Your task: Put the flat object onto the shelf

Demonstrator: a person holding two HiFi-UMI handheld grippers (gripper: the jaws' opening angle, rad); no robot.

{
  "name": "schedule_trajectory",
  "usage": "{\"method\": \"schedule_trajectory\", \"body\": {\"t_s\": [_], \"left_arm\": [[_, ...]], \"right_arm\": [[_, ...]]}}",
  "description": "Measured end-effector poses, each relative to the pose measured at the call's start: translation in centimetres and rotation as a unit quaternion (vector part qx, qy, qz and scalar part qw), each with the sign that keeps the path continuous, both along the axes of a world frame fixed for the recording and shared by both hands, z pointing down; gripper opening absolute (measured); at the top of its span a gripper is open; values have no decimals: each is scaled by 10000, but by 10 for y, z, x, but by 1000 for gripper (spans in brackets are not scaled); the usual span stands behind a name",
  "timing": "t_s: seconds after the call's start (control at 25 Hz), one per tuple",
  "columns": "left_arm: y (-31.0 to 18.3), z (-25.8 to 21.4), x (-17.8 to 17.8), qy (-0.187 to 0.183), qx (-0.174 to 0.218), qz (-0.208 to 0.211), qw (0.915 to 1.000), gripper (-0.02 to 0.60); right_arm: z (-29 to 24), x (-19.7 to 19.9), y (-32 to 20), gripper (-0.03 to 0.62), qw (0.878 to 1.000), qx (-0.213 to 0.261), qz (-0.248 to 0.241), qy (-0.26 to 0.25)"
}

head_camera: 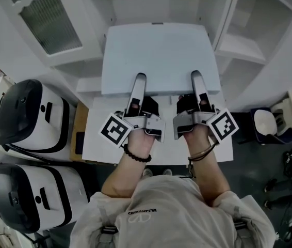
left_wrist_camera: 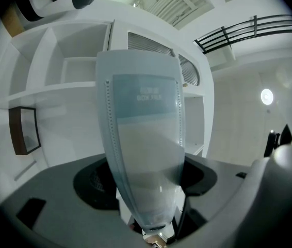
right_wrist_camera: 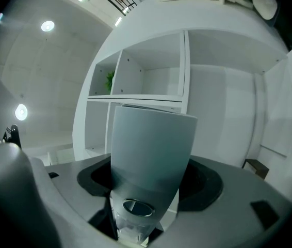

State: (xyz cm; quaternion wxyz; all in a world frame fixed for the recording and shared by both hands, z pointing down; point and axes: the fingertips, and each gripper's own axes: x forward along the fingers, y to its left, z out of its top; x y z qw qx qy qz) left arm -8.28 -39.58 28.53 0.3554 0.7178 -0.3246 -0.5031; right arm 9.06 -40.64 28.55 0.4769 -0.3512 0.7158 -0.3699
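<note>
while my left gripper (head_camera: pixel 138 86) and right gripper (head_camera: pixel 197 84) each pinch its 6 o'clock edge, the flat object (head_camera: pixel 159 56) juts out toward 12 o'clock; white shelf (head_camera: pixel 245 49) at 2 o'clock.

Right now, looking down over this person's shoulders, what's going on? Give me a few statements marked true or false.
1. The left tool and the right tool both clamp the flat object at its near edge. True.
2. The flat object is bright red. False: it is pale blue-grey.
3. Two white-and-black machines sit at the person's left. True.
4. The person's wrists are bare. False: a dark beaded bracelet circles the left one.
</note>
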Motion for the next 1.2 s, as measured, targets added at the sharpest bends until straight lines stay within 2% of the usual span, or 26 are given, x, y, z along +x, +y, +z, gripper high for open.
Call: {"method": "schedule_trajectory", "body": {"t_s": [0.56, 0.92, 1.2], "left_arm": [[-64, -9, -12, 16, -362, 50, 9993, 319], [-85, -11, -13, 29, -546, 40, 9985, 319], [-104, -13, -17, -44, -583, -130, 9982, 319]], "right_arm": [[-8, -11, -63, 336, 9990, -441, 76, -3], [-12, -13, -84, 337, 9980, -625, 80, -12], [-15, -13, -103, 341, 9971, -765, 42, 2]]}}
